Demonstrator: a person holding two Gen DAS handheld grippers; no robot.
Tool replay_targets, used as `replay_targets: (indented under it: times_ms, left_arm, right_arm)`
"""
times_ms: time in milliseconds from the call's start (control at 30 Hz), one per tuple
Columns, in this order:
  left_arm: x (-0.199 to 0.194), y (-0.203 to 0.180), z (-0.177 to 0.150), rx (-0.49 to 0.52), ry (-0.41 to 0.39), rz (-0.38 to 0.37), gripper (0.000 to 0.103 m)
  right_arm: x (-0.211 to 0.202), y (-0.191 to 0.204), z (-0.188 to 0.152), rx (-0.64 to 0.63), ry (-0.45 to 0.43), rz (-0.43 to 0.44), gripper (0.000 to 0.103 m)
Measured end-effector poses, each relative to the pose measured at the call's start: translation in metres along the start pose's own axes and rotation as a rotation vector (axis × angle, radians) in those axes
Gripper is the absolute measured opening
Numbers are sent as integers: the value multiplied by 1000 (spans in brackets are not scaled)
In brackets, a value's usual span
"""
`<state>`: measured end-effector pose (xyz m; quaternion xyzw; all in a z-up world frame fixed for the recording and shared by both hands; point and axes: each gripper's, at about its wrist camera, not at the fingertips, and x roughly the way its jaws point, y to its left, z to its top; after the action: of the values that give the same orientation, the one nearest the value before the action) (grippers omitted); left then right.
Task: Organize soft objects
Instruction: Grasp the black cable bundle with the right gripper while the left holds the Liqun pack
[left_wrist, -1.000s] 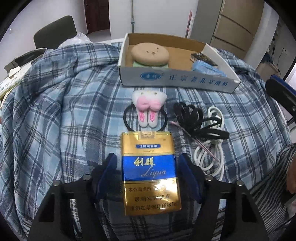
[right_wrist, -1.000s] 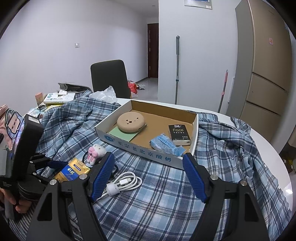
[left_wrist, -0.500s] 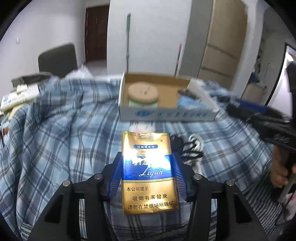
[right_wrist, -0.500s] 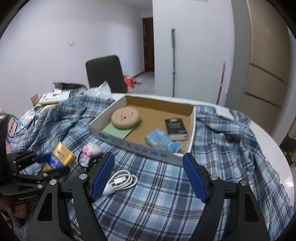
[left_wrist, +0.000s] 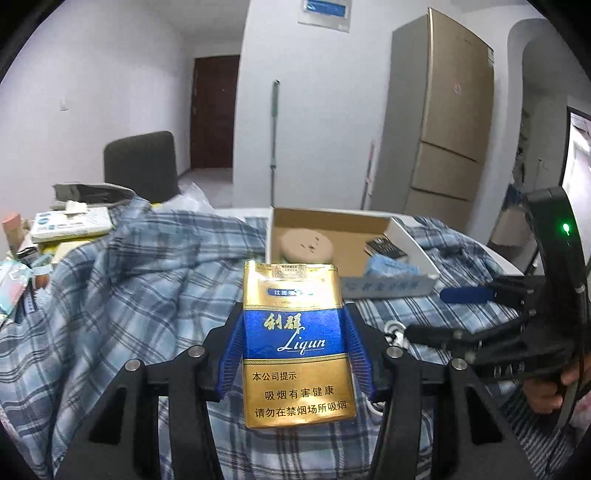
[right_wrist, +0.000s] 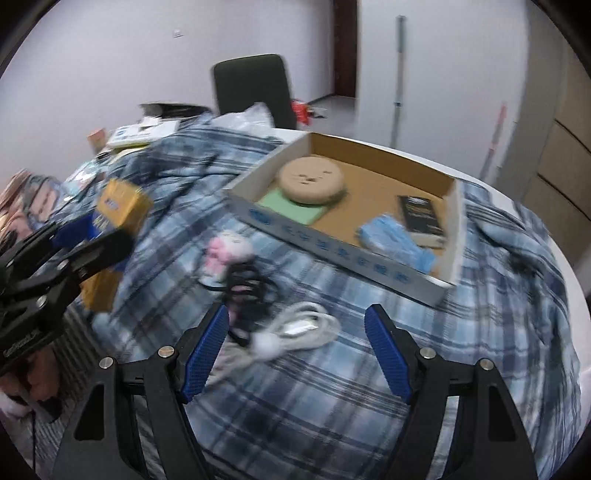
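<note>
so far: box (right_wrist: 332, 251) holds four items; left gripper (left_wrist: 295, 347) clamps pack (left_wrist: 295, 332); right gripper (right_wrist: 295, 339) wide open, empty; toy (right_wrist: 225, 251), cables (right_wrist: 295, 328) remain.

Black grippers, ribbed blue fingers (right_wrist: 388, 354)

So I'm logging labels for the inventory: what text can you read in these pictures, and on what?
"Liqun": gold and blue cigarette pack, blue band.
"本公司提示": same pack, lower gold part.
"吸烟有害健康": below that.
"请勿在禁烟场所吸烟": bottom line.
Blue print on the cardboard box front wall: too blurred.
Black packet in the box: unreadable.
</note>
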<state>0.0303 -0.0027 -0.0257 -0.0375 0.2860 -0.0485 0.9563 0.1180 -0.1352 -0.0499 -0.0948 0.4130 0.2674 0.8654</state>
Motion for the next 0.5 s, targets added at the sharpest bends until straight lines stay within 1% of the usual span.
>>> replay_targets:
  times_ms: [100,200,333,400,467,500]
  left_arm:
    - [-6,8,2,-18,-30,28,54]
    - [-9,15,4,-35,-49,57,54]
    - [-6,26,7,-79,-44,53,54]
    - [-4,30,7,-99,-33,55,54]
    - [-4,32,7,-110,-26,53,54]
    - [-4,32,7,-110,-24,53,54]
  right_arm:
    - [10,18,4,-50,25,30,75]
    - [24,32,6,-95,41,25,75]
    - [43,35,8,-82,41,12,75]
    - [51,37,10,-85,53,10,67]
    - [55,39,10,-100,48,6,63]
    - [57,40,10,-111,46,-1,58]
